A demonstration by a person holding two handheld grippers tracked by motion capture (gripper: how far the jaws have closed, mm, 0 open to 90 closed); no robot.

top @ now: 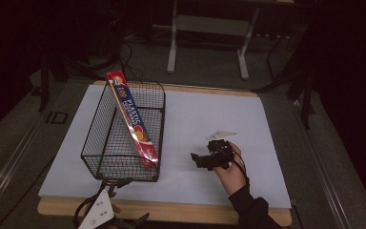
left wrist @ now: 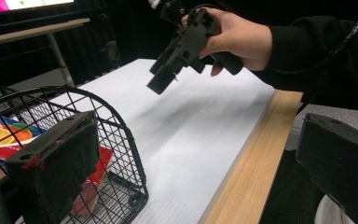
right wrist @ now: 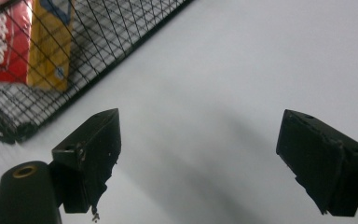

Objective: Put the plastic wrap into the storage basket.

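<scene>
1. A long red and blue box of plastic wrap (top: 132, 117) is being carried slantwise in a black wire basket (top: 106, 153) on the left part of the white table (top: 205, 119); its upper end is sticking out over the far rim and its lower end is lying in the near right corner.
2. The right tool (top: 196, 159) is being held by the person's right hand (top: 232, 172) over bare table, to the right of the basket and apart from it, with its jaws pointing toward the basket.
3. In the right gripper view, its jaws are being kept wide apart with nothing between them; the basket's wall and the box behind the mesh are being seen at the upper left.
4. The left tool (top: 116, 183) is being held at the near edge of the table, just before the basket's near wall.
5. In the left gripper view, its jaws are standing wide open and empty, one jaw being seen against the basket's rounded corner; whether it is touching the wire cannot be told.
6. The box is lying behind that wire, beyond the left tool.
</scene>
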